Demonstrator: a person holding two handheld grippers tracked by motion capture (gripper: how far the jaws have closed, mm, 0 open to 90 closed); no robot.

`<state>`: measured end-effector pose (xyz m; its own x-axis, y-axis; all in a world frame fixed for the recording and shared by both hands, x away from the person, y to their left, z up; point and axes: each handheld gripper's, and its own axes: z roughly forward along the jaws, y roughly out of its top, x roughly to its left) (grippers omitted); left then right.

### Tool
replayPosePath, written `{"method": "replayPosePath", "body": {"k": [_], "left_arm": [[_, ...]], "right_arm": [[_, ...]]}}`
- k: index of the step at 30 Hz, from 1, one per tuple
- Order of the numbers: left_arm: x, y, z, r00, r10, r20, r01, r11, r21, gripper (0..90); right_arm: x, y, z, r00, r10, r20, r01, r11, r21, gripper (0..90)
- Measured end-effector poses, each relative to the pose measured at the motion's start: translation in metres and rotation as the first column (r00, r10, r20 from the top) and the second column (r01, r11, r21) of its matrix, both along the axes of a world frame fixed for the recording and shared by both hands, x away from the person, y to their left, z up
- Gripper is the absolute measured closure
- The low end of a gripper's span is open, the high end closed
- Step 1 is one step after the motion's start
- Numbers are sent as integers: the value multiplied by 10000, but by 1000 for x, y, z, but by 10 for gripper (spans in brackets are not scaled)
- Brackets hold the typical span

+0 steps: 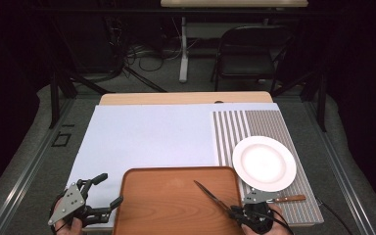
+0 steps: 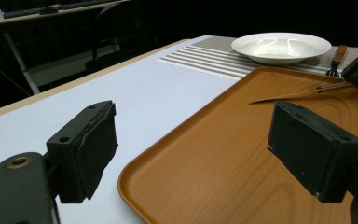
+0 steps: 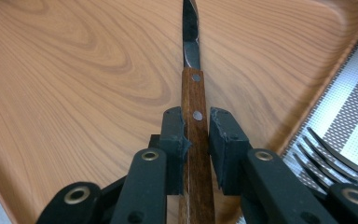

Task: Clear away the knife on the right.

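Two tools are in use. Right tool (image 3: 196, 140) clamps the wooden handle of the knife (image 3: 192, 56), blade projecting over the wooden tray (image 1: 171, 205), apparently for placement. Left tool (image 1: 103, 193) stands open and empty at the tray's left edge, likely ready to steady it.

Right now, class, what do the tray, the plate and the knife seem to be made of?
Tray: wood-grain surface with a smooth sheen, perhaps laminate or plastic. Plate: glossy white, likely ceramic. Knife: dark metal blade, brown wooden handle with two metal rivets.
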<state>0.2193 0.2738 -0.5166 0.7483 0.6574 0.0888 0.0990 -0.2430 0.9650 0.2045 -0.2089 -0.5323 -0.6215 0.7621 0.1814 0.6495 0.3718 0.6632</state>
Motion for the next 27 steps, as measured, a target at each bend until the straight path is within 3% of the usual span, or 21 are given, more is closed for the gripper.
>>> {"method": "replayPosePath", "body": {"k": [12, 16, 20, 24, 27], "left_arm": [[0, -1, 0, 10000, -48, -22, 48, 10000, 37, 152], [0, -1, -1, 10000, -38, -37, 38, 10000, 46, 152], [0, -1, -1, 10000, -21, -24, 21, 10000, 61, 152], [0, -1, -1, 10000, -11, -37, 11, 10000, 56, 152], [0, -1, -1, 10000, -9, -50, 9, 10000, 52, 152]], "right_arm": [[3, 5, -11, 9984, 243, -511, -257, 9993, -254, 756], [3, 5, -11, 9984, 287, -477, -297, 9994, -200, 689], [2, 6, -7, 9989, 467, 29, -466, 9988, -158, 689], [4, 14, -1, 9919, 1162, 516, -1170, 9930, 129, 807], [8, 24, -1, 9857, 1446, 864, -1431, 9894, -234, 897]]}}
